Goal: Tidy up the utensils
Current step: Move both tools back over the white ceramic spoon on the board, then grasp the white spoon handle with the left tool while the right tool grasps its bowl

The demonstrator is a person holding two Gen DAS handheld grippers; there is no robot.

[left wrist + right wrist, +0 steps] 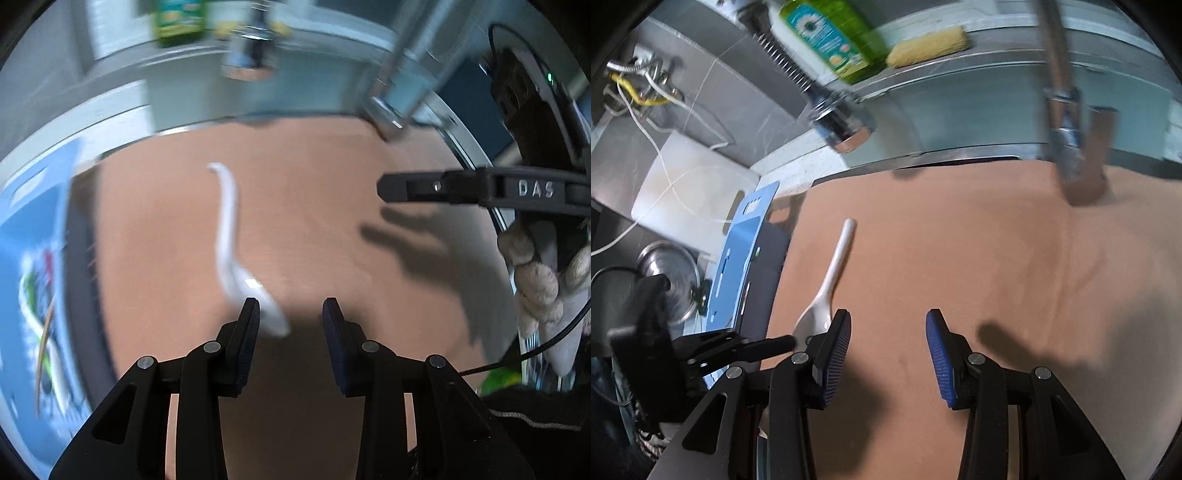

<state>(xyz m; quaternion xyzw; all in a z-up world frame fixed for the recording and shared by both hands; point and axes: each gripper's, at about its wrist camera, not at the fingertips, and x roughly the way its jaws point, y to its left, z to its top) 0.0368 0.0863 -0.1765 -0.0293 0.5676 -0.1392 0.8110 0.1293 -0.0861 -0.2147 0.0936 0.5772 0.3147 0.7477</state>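
Observation:
A white plastic spoon (229,236) lies on a tan mat (314,221), its handle pointing away. My left gripper (291,314) hovers over the bowl end, open; the bowl pokes out past its left finger (249,325) and no pad presses on it. The right wrist view shows the same spoon (833,273) just left of my right gripper (888,325), which stands open over bare mat (960,258). The left gripper (768,345) reaches in from the left, its tip next to the spoon's bowl. The right gripper (406,188), held by a hand, enters from the right.
A blue board (738,258) with slots lies left of the mat; in the left wrist view this blue board (40,295) is blurred, with coloured utensil shapes on it. A faucet head (842,122), green soap bottle (827,37), yellow sponge (929,46), white cutting board (690,184) and pot lid (672,273) ring the mat.

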